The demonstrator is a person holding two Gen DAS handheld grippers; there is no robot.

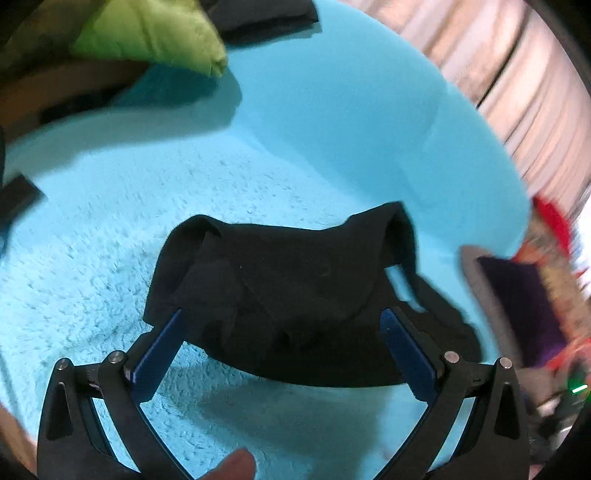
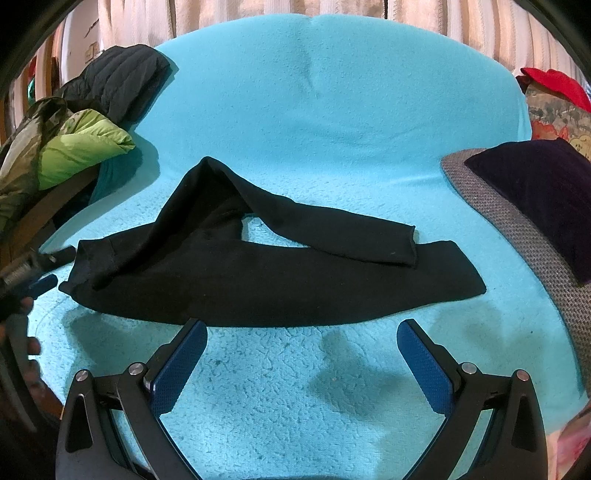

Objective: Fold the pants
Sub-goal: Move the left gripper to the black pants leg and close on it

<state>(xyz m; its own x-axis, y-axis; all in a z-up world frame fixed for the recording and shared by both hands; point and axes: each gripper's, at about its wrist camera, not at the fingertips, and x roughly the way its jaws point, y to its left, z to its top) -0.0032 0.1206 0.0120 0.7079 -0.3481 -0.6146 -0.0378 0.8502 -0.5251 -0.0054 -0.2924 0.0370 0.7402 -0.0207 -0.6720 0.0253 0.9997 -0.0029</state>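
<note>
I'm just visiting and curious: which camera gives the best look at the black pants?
The right wrist view: the whole black pants lie spread on the turquoise blanket, both legs visible. The left wrist view shows only one bunched, blurred end between open fingers.

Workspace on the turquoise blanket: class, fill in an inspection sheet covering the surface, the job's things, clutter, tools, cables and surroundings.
Surface: turquoise fleece blanket, textured, a few shallow creases.
Job's things: black pants lying crosswise, unfolded; one leg angled over the other, its cuff resting on the lower leg.
Clutter: green jacket and dark quilted jacket on the left; dark purple cushion on a grey woven pad at right.
Tools: left tool open at the waistband end; right tool open, just short of the pants' near edge.
Cables: nothing seen.
Surroundings: pale curtains behind; red item at right.
</note>
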